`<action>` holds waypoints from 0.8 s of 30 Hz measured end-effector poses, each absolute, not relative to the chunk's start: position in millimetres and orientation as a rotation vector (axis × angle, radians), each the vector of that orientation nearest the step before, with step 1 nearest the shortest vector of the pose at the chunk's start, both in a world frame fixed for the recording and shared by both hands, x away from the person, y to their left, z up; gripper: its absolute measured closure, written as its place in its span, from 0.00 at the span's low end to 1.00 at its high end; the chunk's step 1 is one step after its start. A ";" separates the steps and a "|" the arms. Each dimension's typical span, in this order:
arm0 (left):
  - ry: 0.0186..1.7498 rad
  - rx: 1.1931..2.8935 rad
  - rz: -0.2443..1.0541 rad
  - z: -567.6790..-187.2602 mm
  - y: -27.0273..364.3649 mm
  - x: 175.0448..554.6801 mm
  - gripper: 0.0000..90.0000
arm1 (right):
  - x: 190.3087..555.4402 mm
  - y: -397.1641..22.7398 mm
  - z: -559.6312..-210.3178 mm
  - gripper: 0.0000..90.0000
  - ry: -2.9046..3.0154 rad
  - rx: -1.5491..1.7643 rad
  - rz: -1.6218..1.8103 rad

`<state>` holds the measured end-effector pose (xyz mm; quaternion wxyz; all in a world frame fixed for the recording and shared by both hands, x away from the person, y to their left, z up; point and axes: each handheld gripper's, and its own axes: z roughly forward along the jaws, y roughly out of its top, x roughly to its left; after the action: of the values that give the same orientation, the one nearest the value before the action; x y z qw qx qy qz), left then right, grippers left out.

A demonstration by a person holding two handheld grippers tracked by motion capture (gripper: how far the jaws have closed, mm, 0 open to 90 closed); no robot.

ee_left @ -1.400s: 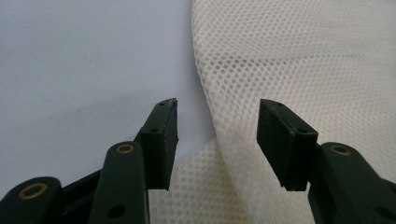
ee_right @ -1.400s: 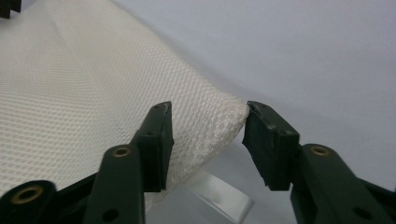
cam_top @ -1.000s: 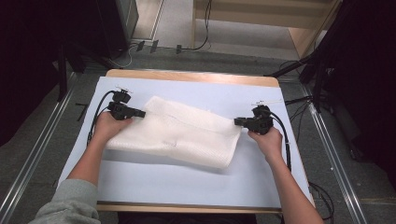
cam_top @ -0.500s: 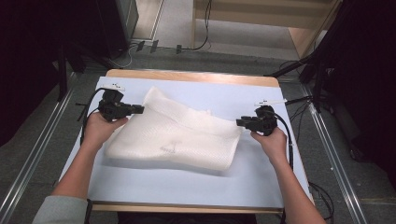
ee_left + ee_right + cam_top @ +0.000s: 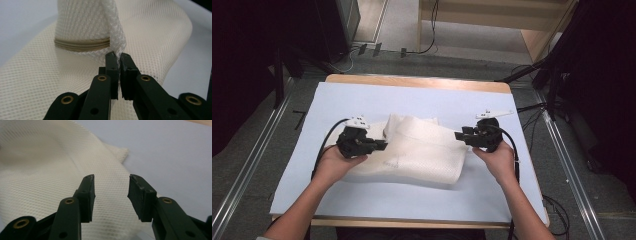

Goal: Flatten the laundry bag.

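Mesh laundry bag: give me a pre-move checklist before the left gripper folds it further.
1. Left gripper clamped on the mesh laundry bag edge: ok, mesh pinched between shut jaws.
2. Right gripper clear of the bag: ok, its jaws have just been opening, nothing between them.
3. Zipper closed: ok along the stretch seen.
4. Bag on the blue mat: ok.
5. Fold aligned: cannot tell.

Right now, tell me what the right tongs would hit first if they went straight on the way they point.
Most likely the cream mesh zip bag: the right tongs stand open, nothing between them, with the mesh right ahead; exact gap is unclear.
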<state>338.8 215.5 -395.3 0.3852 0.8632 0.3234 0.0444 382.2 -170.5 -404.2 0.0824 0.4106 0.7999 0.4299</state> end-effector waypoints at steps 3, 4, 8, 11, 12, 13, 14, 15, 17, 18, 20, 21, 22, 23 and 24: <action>0.813 2.216 0.110 -404.2 202.8 333.7 0.97 | 378.3 -158.4 -402.3 0.64 2.406 1.200 1.296; 0.805 2.236 0.104 -407.3 198.7 333.4 0.97 | 376.8 -153.9 -401.7 0.64 2.415 1.180 1.295; 0.809 2.256 0.056 -419.6 182.5 335.8 0.97 | 372.0 -137.8 -401.6 0.63 2.445 1.122 1.292; 0.820 2.253 0.041 -426.1 174.9 336.6 0.97 | 369.2 -127.0 -401.1 0.61 2.459 1.090 1.300; 0.820 2.258 0.043 -428.1 173.2 337.0 0.97 | 368.7 -124.5 -401.0 0.60 2.460 1.083 1.307; 0.818 2.254 0.051 -429.8 172.5 336.8 0.97 | 368.2 -121.0 -400.9 0.60 2.461 1.075 1.310; 0.821 2.251 0.042 -431.3 172.7 337.7 0.97 | 367.8 -117.5 -400.9 0.59 2.465 1.071 1.315; 0.833 2.244 0.036 -432.4 173.1 338.2 0.96 | 368.1 -113.9 -401.2 0.58 2.467 1.059 1.325; 0.837 2.235 0.031 -433.3 175.0 339.5 0.96 | 367.9 -105.8 -400.6 0.56 2.481 1.055 1.335; 0.841 2.226 0.027 -433.1 176.0 340.0 0.96 | 367.5 -101.2 -399.9 0.55 2.483 1.043 1.342; 0.846 2.209 0.016 -432.0 178.1 340.9 0.95 | 365.9 -92.2 -397.4 0.53 2.494 1.023 1.356; 0.856 2.191 -0.003 -431.2 179.8 341.5 0.95 | 365.0 -87.7 -395.9 0.52 2.503 1.004 1.365; 0.865 2.176 -0.015 -430.8 181.0 342.1 0.95 | 363.2 -82.0 -393.5 0.51 2.514 0.989 1.373; 0.870 2.169 -0.019 -430.8 181.5 342.4 0.95 | 362.1 -77.3 -391.8 0.50 2.519 0.975 1.376; 0.867 2.172 -0.019 -430.8 181.5 342.5 0.95 | 361.9 -73.9 -390.9 0.50 2.522 0.961 1.380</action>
<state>342.5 181.5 -430.8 0.3907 0.8548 0.3414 -0.0075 361.9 -73.9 -390.9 0.0554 0.3166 0.8307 0.4546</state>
